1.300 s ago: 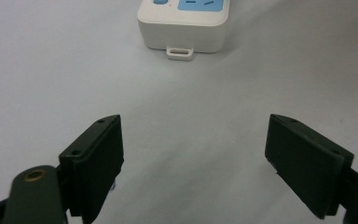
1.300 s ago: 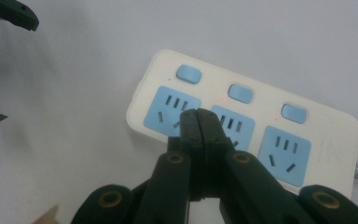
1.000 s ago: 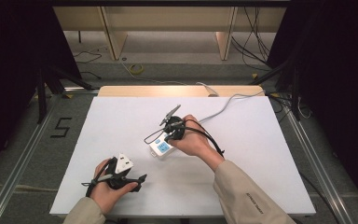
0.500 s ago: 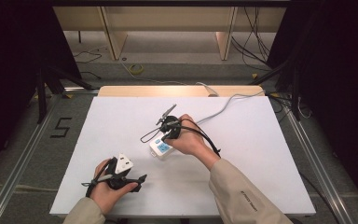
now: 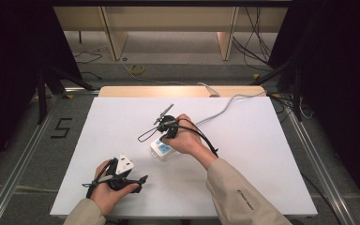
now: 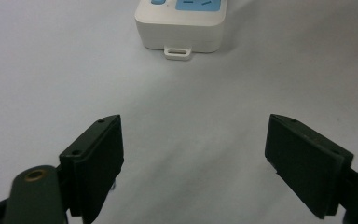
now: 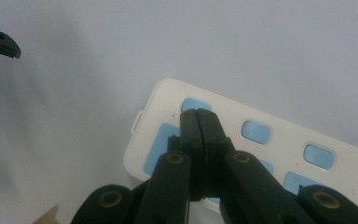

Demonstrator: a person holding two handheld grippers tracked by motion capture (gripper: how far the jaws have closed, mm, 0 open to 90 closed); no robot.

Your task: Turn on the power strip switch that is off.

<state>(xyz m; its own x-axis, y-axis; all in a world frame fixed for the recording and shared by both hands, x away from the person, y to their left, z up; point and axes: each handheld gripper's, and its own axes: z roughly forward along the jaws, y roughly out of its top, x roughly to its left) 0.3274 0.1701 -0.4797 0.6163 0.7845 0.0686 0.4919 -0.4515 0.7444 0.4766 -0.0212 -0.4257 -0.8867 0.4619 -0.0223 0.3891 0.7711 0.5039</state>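
White plastic power strip with blue sockets and buttons at frame centre on white table, right gripper jaws closed, empty, tips over a blue button, left gripper jaws wide open, empty, lower left.

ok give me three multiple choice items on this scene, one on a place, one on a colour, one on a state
1. Where do the right gripper tips sit?
A. over a blue button at the power strip's end
B. on bare table
C. on the cable

2. What colour are the strip's buttons?
A. red
B. blue
C. green

3. How do the left gripper jaws stand?
A. shut on the strip
B. shut, empty
C. open, empty

Answers: 1 A, the closed tips meet a blue button; 2 B, blue pads on white casing; 3 C, only table shows between them.
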